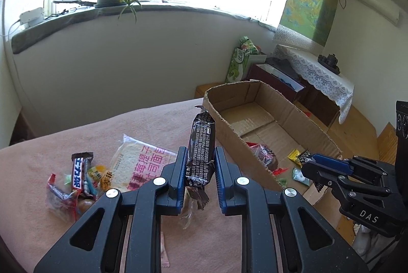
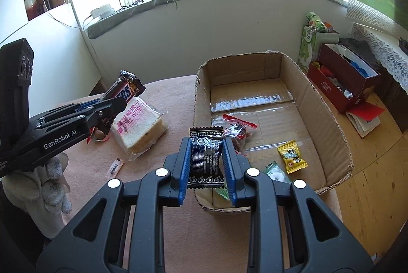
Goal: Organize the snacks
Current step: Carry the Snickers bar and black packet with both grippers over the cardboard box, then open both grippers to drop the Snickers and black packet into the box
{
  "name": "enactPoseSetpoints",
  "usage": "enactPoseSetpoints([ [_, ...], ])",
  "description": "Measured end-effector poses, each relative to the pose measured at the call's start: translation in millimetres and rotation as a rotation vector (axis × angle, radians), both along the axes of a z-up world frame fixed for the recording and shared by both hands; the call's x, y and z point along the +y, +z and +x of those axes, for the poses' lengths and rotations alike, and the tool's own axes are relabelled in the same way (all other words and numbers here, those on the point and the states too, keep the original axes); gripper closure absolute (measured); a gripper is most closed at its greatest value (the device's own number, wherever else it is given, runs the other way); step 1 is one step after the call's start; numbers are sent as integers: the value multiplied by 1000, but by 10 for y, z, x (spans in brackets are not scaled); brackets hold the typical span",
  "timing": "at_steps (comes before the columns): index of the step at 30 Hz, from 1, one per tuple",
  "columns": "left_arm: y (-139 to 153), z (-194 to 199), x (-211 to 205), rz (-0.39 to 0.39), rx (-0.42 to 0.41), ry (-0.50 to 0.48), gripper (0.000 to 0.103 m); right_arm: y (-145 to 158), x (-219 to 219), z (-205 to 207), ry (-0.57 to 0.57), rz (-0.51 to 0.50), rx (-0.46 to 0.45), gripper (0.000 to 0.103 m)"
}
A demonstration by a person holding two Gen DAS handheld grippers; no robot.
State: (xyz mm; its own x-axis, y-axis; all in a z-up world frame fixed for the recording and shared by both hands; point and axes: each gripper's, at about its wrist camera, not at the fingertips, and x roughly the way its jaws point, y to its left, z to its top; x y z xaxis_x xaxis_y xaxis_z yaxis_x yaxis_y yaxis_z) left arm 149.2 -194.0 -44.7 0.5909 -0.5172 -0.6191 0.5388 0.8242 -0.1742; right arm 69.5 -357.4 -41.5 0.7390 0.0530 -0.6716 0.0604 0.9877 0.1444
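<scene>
L wrist view: left gripper (image 1: 200,167) fingers clamped on a dark choc bar (image 1: 201,150), long axis running up along the fingers, top end poking out toward the cardboard box (image 1: 288,104). Box sits ahead-right of the fingers, near wall just beside the bar tip. Bar is clear of the worktop (image 1: 63,150). Left of the box, loose on the worktop: sandwich pack (image 1: 135,160) and a small heap of sweets (image 1: 76,181). Right gripper (image 1: 309,163) is over the box's near end, shut on a small black packet; it looks the nearer of the two to the box.

R wrist view: right gripper (image 2: 207,160) fingers pinch a flat black sachet (image 2: 206,153) edge-on, long axis along the fingers, hanging over the box (image 2: 329,117) near-left corner. Inside the box: red-striped bag (image 2: 237,132), yellow candy (image 2: 292,157), green-white candy (image 2: 275,173), all toward the near end; far half is bare. Left gripper (image 2: 109,107) is left of the box, over the worktop (image 2: 178,94), bar (image 2: 125,92) tilted up. A pink stick sachet (image 2: 116,167) lies on the worktop.

Judgement: R is nearly ready to drop; L needs to go right over the wall first.
</scene>
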Motion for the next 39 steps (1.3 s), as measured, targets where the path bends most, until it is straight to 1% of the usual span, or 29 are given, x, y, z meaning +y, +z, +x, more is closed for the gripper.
enactPoseSetpoints([
  [6, 32, 85, -257, 2, -5, -31, 84, -14, -237, 67, -32, 1, -3, 77],
  [12, 31, 216, -461, 5, -3, -42, 84, -75, -434, 175, -51, 6, 7, 77],
  [23, -28, 406, -794, 20, 6, -71, 84, -181, -695, 388, -74, 11, 25, 77],
  [30, -67, 475, -927, 29, 14, -89, 84, -267, -793, 505, -76, 18, 41, 77],
  [39, -65, 473, -975, 32, 13, -106, 84, -325, -829, 546, -86, 19, 52, 77],
])
